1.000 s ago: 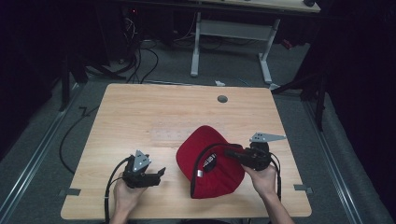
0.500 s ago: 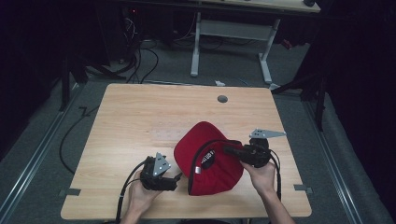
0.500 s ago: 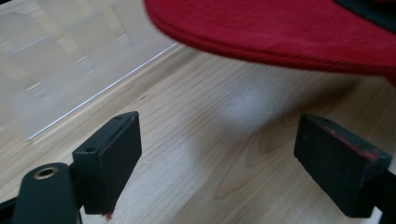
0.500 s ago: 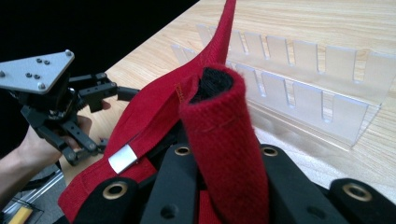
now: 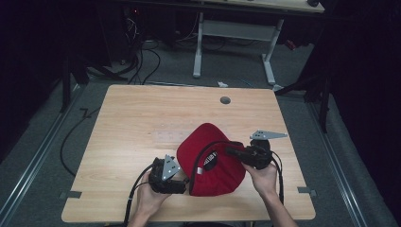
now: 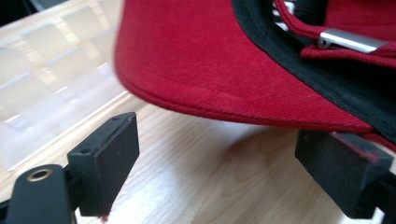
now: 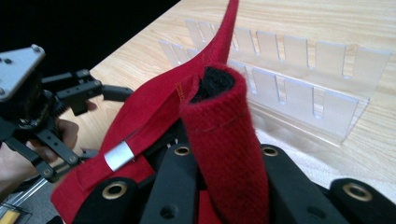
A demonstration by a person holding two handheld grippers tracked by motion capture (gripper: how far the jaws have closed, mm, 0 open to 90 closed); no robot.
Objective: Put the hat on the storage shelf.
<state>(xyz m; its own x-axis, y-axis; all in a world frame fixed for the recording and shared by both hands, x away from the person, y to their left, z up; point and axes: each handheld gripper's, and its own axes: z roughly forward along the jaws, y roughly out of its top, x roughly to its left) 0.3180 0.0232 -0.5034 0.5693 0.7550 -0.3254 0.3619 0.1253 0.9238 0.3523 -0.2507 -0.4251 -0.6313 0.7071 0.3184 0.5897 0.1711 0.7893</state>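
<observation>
A red cap (image 5: pixel 213 163) lies on the wooden table (image 5: pixel 142 118), near its front edge. My right gripper (image 5: pixel 231 151) is shut on a rolled fold of the cap's red fabric (image 7: pixel 219 126), beside the strap's silver buckle (image 7: pixel 119 156). My left gripper (image 5: pixel 182 182) sits at the cap's left front edge. Its jaws have just been opening and stand wide. In the left gripper view (image 6: pixel 224 168) bare wood lies between the pads, and the cap's brim (image 6: pixel 210 60) hangs just above and beyond them, untouched.
A clear plastic slotted rack (image 7: pixel 289 70) lies flat on the table behind the cap and appears faintly in the high view (image 5: pixel 170 137). A round grommet hole (image 5: pixel 225 100) is near the far edge. Cables trail off the front edge.
My left gripper has slid right along the front of the table up to the cap's brim. The right gripper has kept its hold in place.
</observation>
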